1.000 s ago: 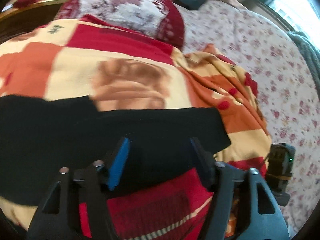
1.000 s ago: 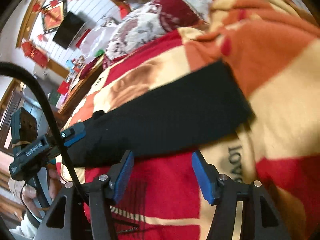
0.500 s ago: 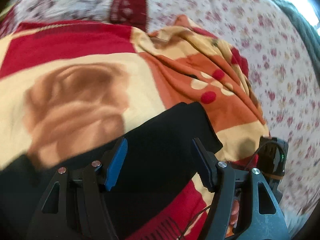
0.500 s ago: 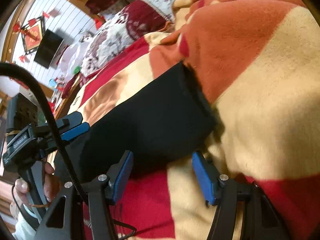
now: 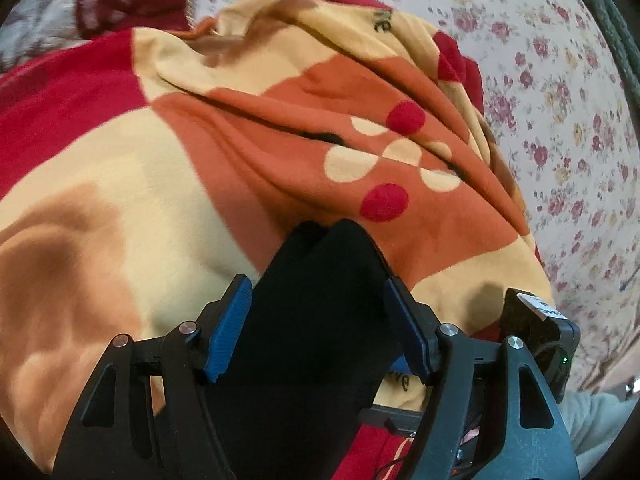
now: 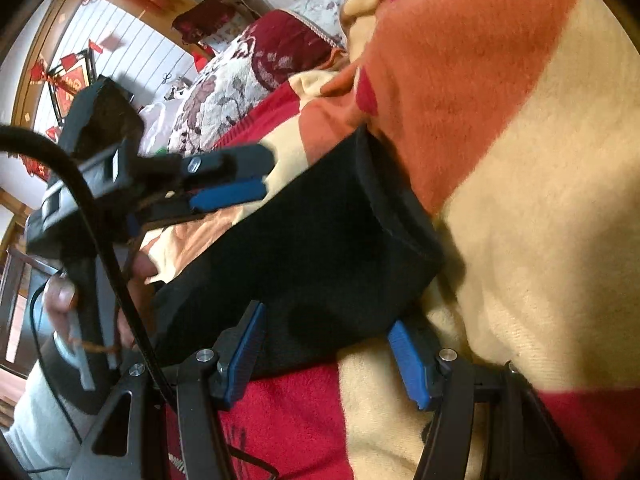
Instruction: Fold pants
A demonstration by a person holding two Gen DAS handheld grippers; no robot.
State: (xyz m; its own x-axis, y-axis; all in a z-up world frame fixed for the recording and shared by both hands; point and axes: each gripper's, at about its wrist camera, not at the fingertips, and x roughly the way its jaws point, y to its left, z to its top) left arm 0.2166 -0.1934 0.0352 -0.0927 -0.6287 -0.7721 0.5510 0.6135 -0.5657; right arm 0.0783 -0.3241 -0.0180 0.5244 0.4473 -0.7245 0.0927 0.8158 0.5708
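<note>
Black pants [image 5: 304, 380] lie flat on a red, orange and cream blanket [image 5: 120, 184]. One narrow end of them points away from me in the left wrist view. My left gripper [image 5: 316, 286] hangs over that end with its jaws opening. The cloth lies between the blue pads [image 5: 228, 328], which do not pinch it. In the right wrist view the same pants [image 6: 312, 248] run from lower left to their hem at upper right. My right gripper [image 6: 326, 356] stands open at their near edge, astride the lower corner. The left gripper [image 6: 266, 178] hovers by the far edge.
The blanket [image 6: 540, 200] bunches into folds beyond the pants. A floral bedsheet [image 5: 560, 80] lies to the right and a maroon-and-white pillow [image 6: 240, 80] at the head. A person's hand [image 6: 60, 292] holds the left tool, whose black cable [image 6: 100, 220] crosses the right wrist view.
My left gripper has slid along the pants to their narrow end and rolled. The right gripper has sunk closer to the hem corner. Both sets of jaws still stand apart.
</note>
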